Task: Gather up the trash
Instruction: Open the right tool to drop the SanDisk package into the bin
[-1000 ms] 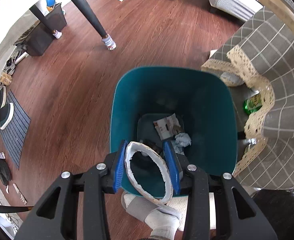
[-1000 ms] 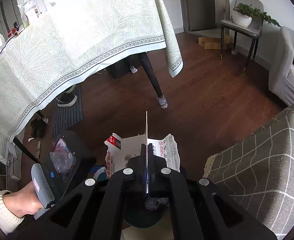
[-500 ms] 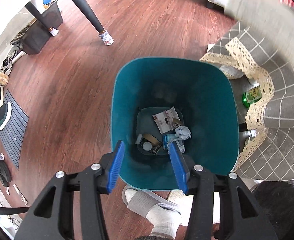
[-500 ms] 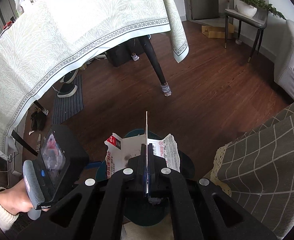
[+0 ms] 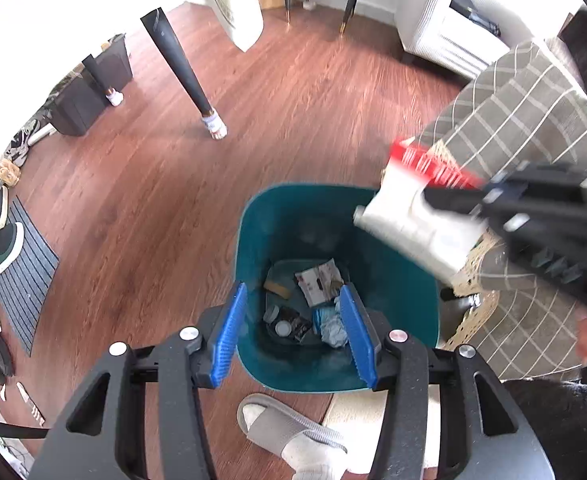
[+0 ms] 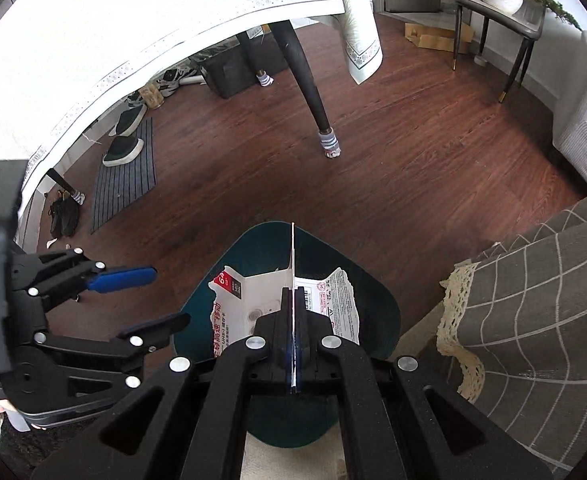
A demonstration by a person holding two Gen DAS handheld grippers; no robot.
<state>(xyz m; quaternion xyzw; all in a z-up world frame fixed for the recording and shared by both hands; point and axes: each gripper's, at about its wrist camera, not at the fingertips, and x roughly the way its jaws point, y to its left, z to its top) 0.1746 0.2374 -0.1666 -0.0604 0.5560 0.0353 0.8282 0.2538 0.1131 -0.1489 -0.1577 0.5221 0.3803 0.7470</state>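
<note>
teal bin (image 5: 397, 280) sits on the floor near the checked cloth (image 5: 525, 120), trash already at its bottom. risk: the flat torn white-and-red packaging (image 6: 249, 304), pinched edge-on in the closed right gripper (image 6: 293, 320) over the bin's right rim, could flutter out onto the floor when let go. left gripper (image 5: 293, 332) hangs open and empty above the near rim.

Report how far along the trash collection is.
Done: the teal bin already holds wrappers and crumpled paper, and the left claw is open and empty above it. In hand: the right claw is shut on a torn red-and-white package, poised over the bin. Left: letting it drop in. No other trash shows on the floor.
</note>
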